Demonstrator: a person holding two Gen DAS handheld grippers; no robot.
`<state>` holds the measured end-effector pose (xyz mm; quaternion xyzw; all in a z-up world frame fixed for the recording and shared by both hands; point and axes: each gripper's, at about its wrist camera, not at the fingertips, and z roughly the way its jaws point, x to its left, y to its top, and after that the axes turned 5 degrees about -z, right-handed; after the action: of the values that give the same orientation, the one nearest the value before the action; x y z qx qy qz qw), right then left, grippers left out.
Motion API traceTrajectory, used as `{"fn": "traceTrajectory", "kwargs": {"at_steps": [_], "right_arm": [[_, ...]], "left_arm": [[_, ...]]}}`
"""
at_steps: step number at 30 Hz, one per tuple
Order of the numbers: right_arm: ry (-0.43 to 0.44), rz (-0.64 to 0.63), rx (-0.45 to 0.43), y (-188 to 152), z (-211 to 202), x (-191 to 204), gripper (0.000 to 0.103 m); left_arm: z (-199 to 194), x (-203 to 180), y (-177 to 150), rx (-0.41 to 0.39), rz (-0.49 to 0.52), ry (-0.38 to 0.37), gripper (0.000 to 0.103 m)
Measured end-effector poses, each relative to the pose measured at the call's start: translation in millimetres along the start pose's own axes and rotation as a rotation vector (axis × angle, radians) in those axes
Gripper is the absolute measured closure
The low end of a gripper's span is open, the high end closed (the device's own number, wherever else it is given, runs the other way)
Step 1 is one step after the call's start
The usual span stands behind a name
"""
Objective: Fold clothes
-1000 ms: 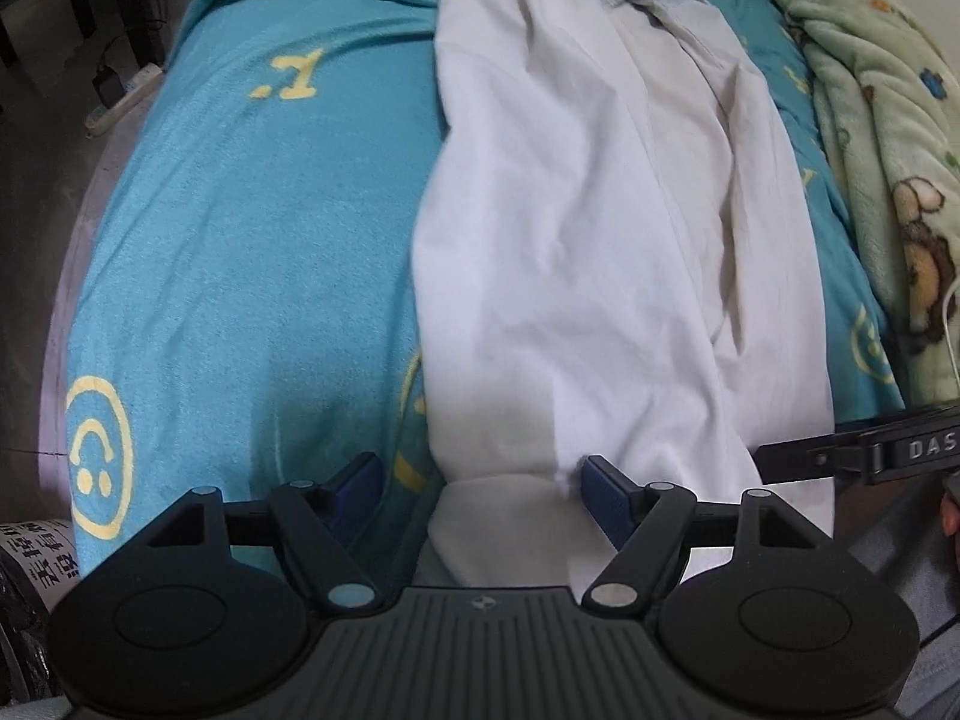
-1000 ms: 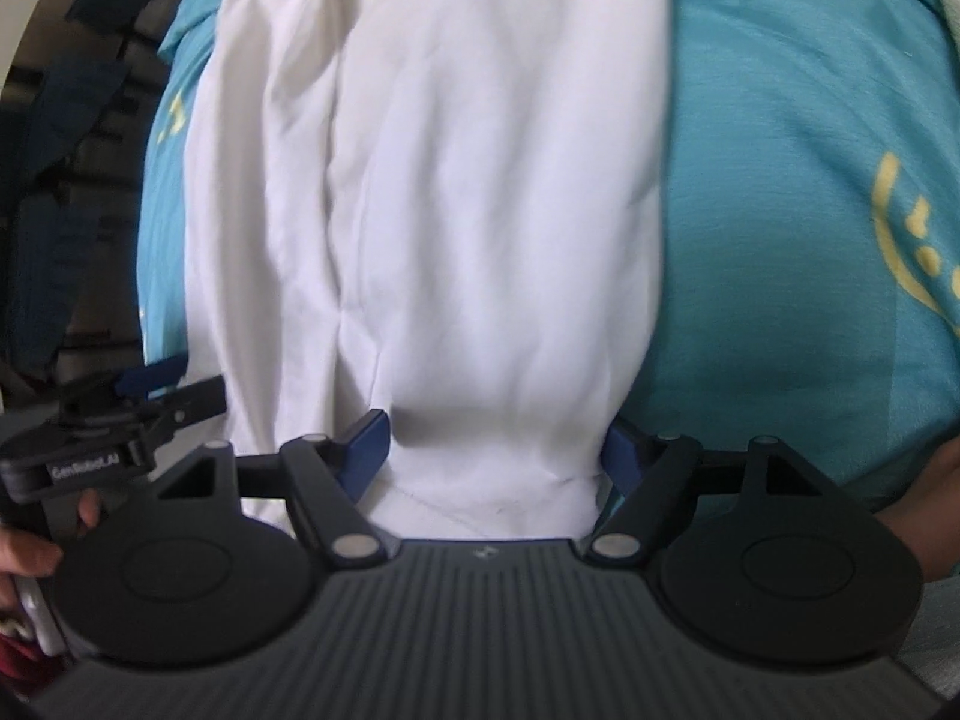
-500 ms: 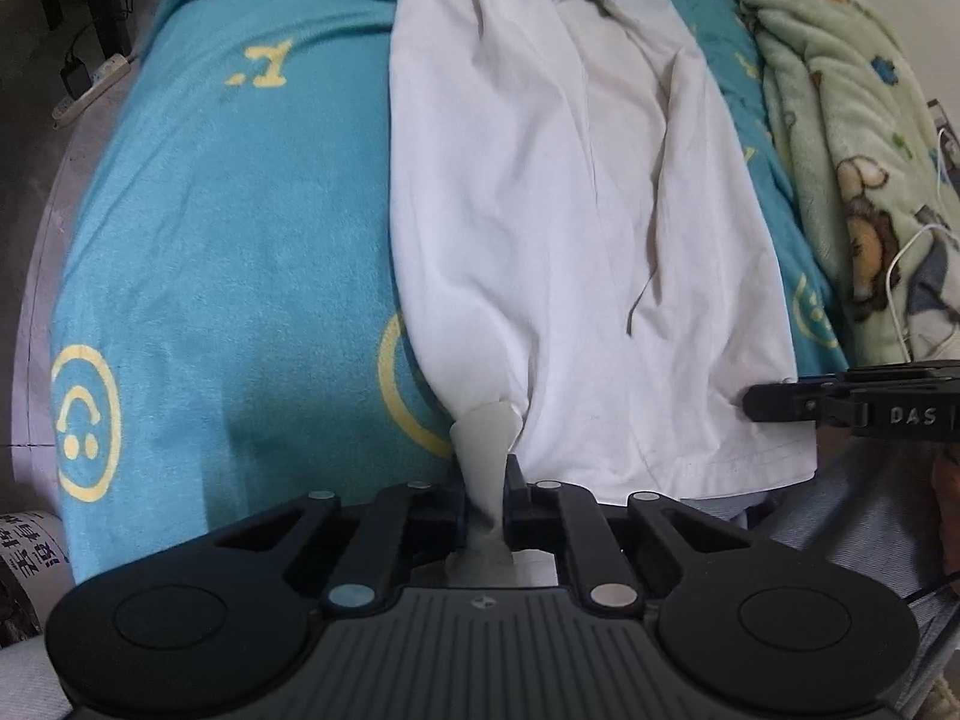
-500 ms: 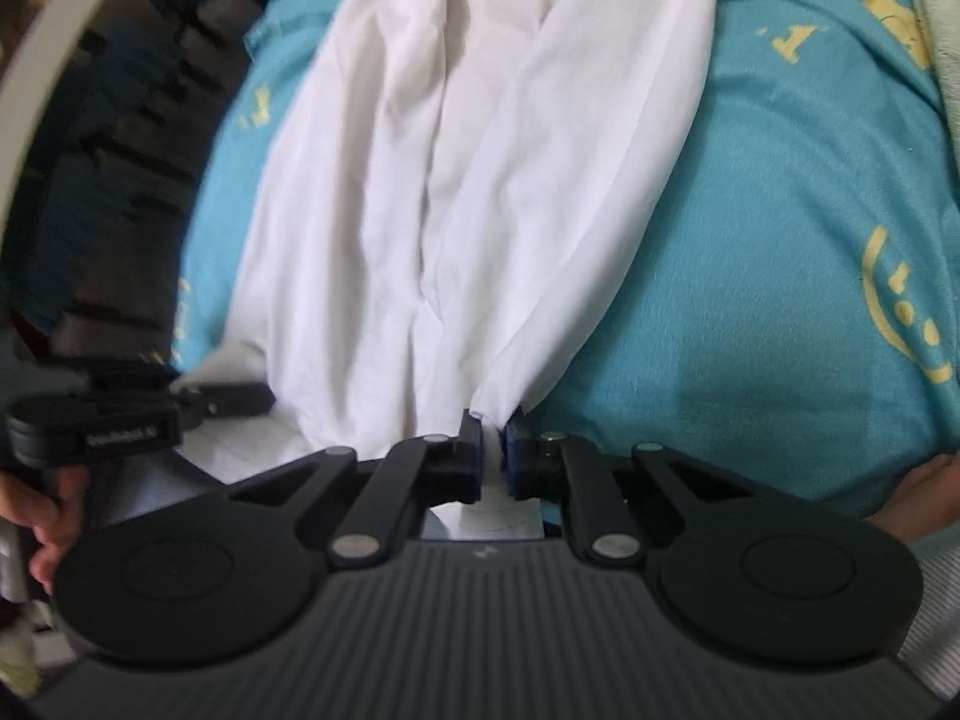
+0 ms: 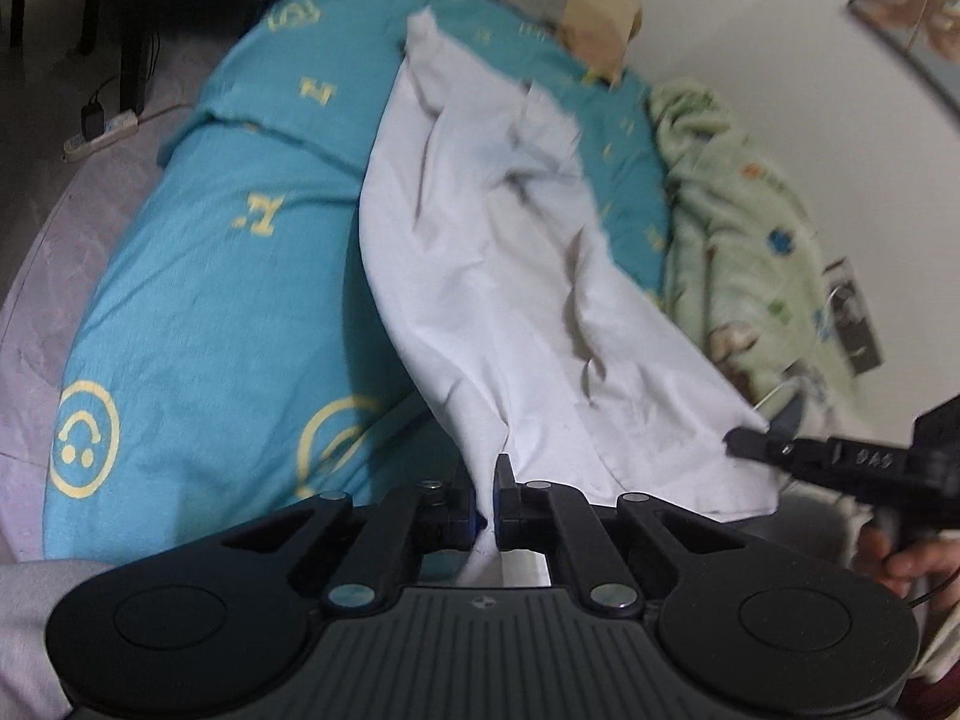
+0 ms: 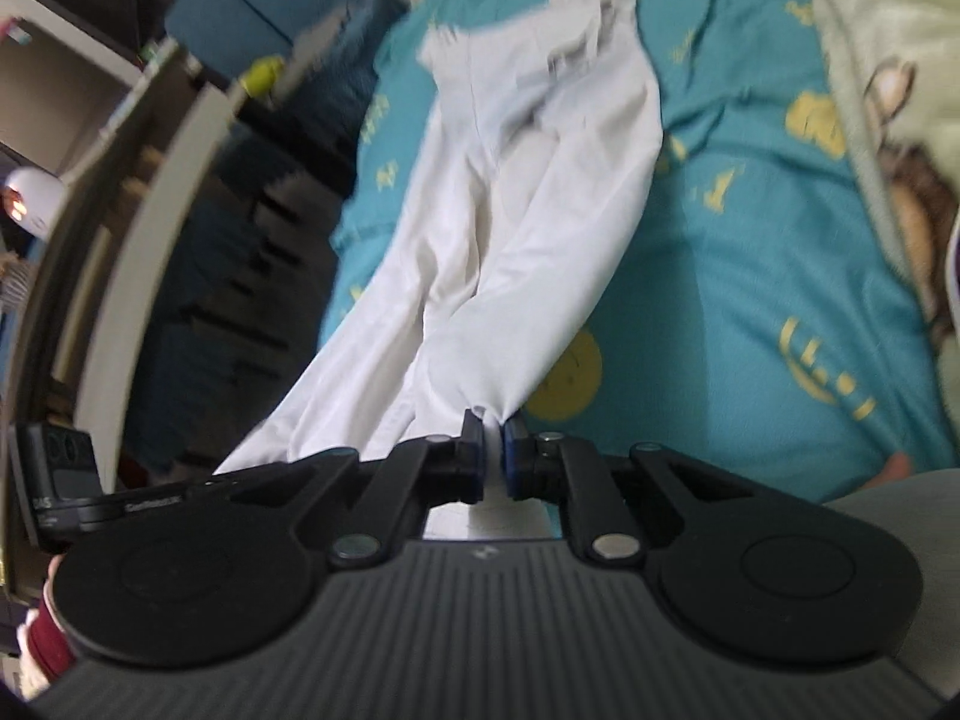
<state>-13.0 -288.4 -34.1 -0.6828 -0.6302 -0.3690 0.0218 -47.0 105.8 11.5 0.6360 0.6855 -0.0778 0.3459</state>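
Both tools clamped, hem off the bed.
Your left tool (image 5: pixel 487 501) and right tool (image 6: pixel 493 453), open a second ago, now pinch the shirt (image 5: pixel 510 276) corners, lifted for folding.

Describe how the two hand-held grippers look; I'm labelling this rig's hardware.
Left hand-held gripper and right hand-held gripper: black linkage fingers with silver pivot pins, blue pads, ribbed dark-grey bodies flanked by round black discs. A grey sleeve shows beside the left one.
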Motion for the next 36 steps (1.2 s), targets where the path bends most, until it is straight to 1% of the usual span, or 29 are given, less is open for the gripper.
{"fn": "traceTrajectory", "kwargs": {"at_steps": [3,5,9,11,15,17,20,23,24,27,30,33,36], "right_arm": [[0.017,-0.009,-0.068,-1.7,-32.7,5.3,0.094],[0.027,-0.022,-0.103,-6.3,-49.5,7.8,0.094],[0.03,-0.064,-0.144,-26.3,-76.1,14.1,0.094],[0.035,-0.075,-0.153,-43.1,-86.9,16.0,0.094],[0.056,-0.067,-0.172,-75.9,-103.6,13.3,0.094],[0.058,-0.066,-0.179,-88.0,-108.8,14.3,0.094],[0.058,-0.058,-0.204,-95.0,-109.6,14.9,0.094],[0.063,-0.027,-0.253,-91.0,-106.6,13.1,0.094],[0.072,0.001,-0.275,-87.2,-105.2,10.6,0.094],[0.11,0.075,-0.351,-73.0,-97.9,3.6,0.094],[0.106,0.113,-0.402,-51.5,-83.9,-3.2,0.094],[0.095,0.125,-0.422,-27.5,-66.5,-9.8,0.094],[0.083,0.116,-0.423,1.2,-47.1,-13.9,0.094]], "left_arm": [[-33.8,-17.1,-5.1,-0.064,-0.008,-0.05,0.099],[-55.2,-27.9,-12.9,-0.098,0.007,-0.072,0.099],[-93.6,-44.7,-42.2,-0.141,0.024,-0.104,0.099],[-110.6,-51.6,-65.5,-0.157,0.04,-0.114,0.099],[-127.1,-50.1,-104.3,-0.168,0.043,-0.142,0.099],[-129.3,-47.4,-113.1,-0.171,0.05,-0.142,0.099],[-130.3,-43.1,-119.9,-0.177,0.061,-0.14,0.099],[-126.1,-42.1,-110.5,-0.194,0.058,-0.143,0.099],[-122.8,-43.2,-106.1,-0.2,0.058,-0.143,0.099],[-109.2,-46.6,-85.0,-0.225,0.058,-0.147,0.099],[-94.6,-47.5,-59.4,-0.252,0.025,-0.179,0.099],[-79.3,-49.0,-29.9,-0.29,0.008,-0.187,0.098],[-57.8,-52.9,5.6,-0.329,0.003,-0.164,0.098]]}}
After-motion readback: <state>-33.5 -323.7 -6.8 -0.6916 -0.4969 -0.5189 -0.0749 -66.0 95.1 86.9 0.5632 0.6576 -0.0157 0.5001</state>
